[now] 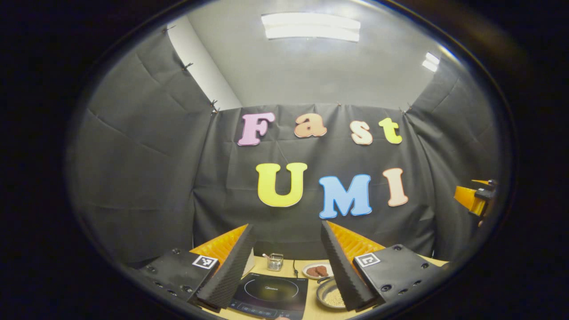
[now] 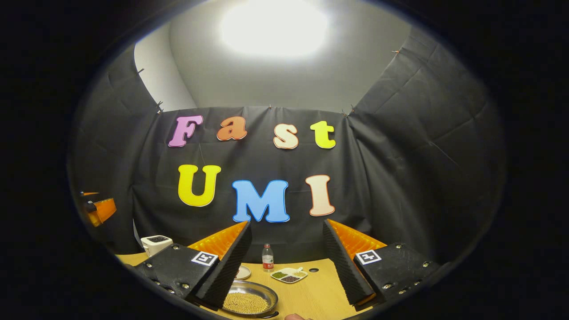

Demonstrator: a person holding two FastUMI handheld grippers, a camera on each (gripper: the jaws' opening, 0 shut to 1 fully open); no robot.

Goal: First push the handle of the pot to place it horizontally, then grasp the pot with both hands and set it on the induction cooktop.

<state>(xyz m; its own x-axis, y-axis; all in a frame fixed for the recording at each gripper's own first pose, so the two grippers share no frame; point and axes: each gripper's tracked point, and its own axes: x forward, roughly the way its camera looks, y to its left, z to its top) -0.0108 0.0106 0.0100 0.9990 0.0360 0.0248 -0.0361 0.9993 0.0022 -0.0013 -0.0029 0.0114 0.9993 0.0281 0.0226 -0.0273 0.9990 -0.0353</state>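
Two claws hang above the counter (image 2: 311, 293), each with its fingers spread wide and nothing between them. In the left gripper view, the left claw (image 1: 289, 262) frames the black induction cooktop (image 1: 271, 294), which lies flat near the counter's front edge. Just right of the cooktop sits the pot (image 1: 331, 294), a shallow metal pan of pale grains; its handle is too small to judge. Farther back stand a small plate of brown pieces (image 1: 317, 270) and a little metal holder (image 1: 275, 262). In the right gripper view, the right claw (image 2: 288, 262) hangs over the pot (image 2: 250, 303) at near left. Beyond it lie a divided dish of beans (image 2: 289, 275), a bottle (image 2: 267, 258) and, far left, a white appliance (image 2: 155, 243).
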